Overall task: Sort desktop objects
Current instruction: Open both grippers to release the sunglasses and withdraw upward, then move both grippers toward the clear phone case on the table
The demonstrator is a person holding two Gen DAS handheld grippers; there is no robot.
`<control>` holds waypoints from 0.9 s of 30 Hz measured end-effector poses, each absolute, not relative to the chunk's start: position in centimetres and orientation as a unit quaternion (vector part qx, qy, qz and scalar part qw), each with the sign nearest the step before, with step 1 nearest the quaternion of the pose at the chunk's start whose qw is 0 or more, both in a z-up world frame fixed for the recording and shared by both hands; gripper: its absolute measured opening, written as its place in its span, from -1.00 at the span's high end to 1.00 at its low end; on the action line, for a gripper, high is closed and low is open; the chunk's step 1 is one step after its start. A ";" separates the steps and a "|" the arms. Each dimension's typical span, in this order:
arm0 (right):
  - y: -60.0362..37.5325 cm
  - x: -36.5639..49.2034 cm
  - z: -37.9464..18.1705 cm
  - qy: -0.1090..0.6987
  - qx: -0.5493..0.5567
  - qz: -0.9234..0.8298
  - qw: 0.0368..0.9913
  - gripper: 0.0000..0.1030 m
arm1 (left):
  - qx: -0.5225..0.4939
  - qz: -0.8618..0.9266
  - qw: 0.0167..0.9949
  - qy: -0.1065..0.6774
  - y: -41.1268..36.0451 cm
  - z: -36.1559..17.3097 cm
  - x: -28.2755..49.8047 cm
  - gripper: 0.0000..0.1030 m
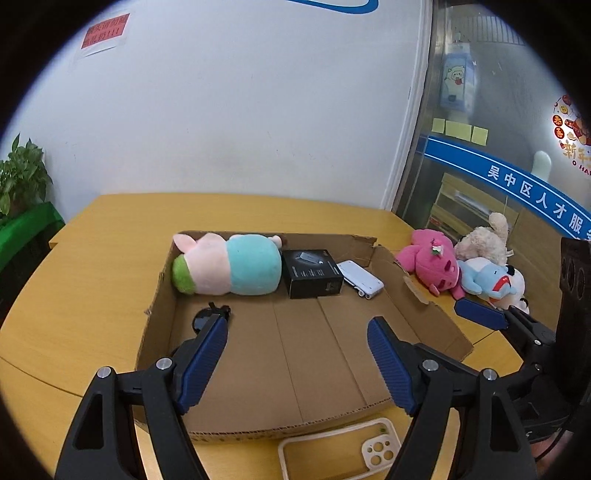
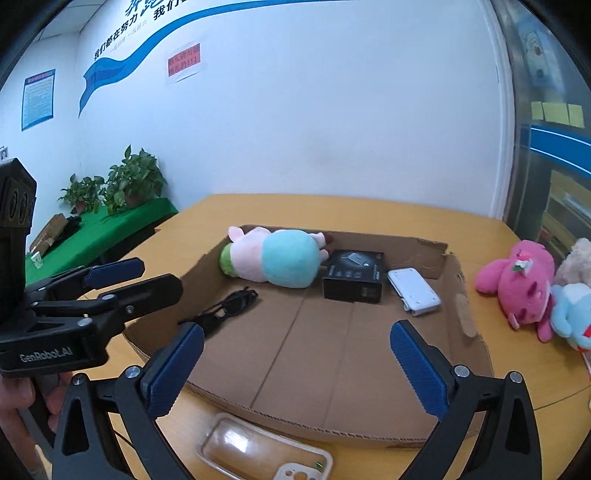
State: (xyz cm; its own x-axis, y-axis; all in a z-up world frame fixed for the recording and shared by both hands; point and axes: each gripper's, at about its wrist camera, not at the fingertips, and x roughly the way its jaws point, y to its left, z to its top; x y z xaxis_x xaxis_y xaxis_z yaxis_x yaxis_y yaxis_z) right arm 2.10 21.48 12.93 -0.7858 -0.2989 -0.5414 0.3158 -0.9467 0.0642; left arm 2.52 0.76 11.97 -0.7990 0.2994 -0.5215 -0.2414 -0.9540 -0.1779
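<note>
- The phone case [image 2: 258, 456] below the right gripper [image 2: 295, 365] runs off the picture's bottom edge, one corner behind the gripper's arm.
- Sunglasses [image 1: 207, 317] sit partly behind the left gripper's [image 1: 297, 350] left finger.
- To the far right of the right gripper, the blue toy [image 2: 572, 314] and cream toy [image 2: 576, 264] are cut off by the lens rim.
- The red notice's [image 1: 105, 33] print is too blurred to read.

Plush toys: four [image 1: 236, 268]. Black box [image 1: 312, 273]: one. Phone case [image 1: 340, 452]: one. Sunglasses [image 2: 229, 306]: one.
</note>
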 end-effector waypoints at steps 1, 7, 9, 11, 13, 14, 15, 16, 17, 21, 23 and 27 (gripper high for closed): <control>21.8 2.3 12.8 0.015 0.285 -0.945 0.161 -0.99 | -0.285 0.947 0.141 -0.048 0.9 11.9 2.6 -0.52; 22.7 2.4 12.2 0.011 0.287 -0.945 0.157 -0.99 | -0.285 0.948 0.132 -0.044 0.9 11.8 3.0 -0.52; 22.9 2.5 12.1 0.010 0.287 -0.945 0.154 -0.99 | -0.284 0.949 0.131 -0.046 0.9 11.6 3.1 -0.52; 23.0 2.6 12.0 0.011 0.285 -0.946 0.152 -0.99 | -0.284 0.949 0.129 -0.042 1.0 11.4 3.1 -0.52; 23.0 2.7 11.9 0.014 0.285 -0.947 0.150 -0.99 | -0.286 0.949 0.129 -0.039 1.1 11.1 3.1 -0.52; 22.9 2.8 11.9 0.015 0.285 -0.947 0.149 -0.99 | -0.287 0.948 0.130 -0.040 1.1 10.9 3.1 -0.52; 22.9 2.8 11.9 0.016 0.285 -0.947 0.148 -0.99 | -0.288 0.948 0.131 -0.042 1.0 10.8 3.1 -0.52; 23.1 2.8 11.9 0.015 0.284 -0.947 0.147 -0.99 | -0.290 0.947 0.131 -0.044 0.9 10.6 3.0 -0.52; 23.1 2.8 11.9 0.015 0.284 -0.948 0.146 -0.99 | -0.291 0.946 0.132 -0.046 0.8 10.4 3.0 -0.52; 23.6 2.7 11.5 0.020 0.287 -0.948 0.135 -0.99 | -0.298 0.944 0.130 -0.049 0.4 9.8 3.1 -0.52; 23.9 2.8 11.3 0.017 0.287 -0.948 0.136 -0.99 | -0.302 0.943 0.131 -0.051 0.3 9.3 3.1 -0.52; 24.7 3.0 10.5 0.012 0.292 -0.946 0.139 -0.99 | -0.323 0.934 0.140 -0.054 0.1 7.8 3.3 -0.52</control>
State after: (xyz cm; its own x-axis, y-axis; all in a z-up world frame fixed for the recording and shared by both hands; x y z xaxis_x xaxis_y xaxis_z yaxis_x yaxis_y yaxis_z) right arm 3.04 24.66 10.49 -0.7908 -0.2560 -0.5559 0.2706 -0.9610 0.0577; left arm 3.30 0.09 7.80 -0.7517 0.2974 -0.5887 -0.2274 -0.9547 -0.1919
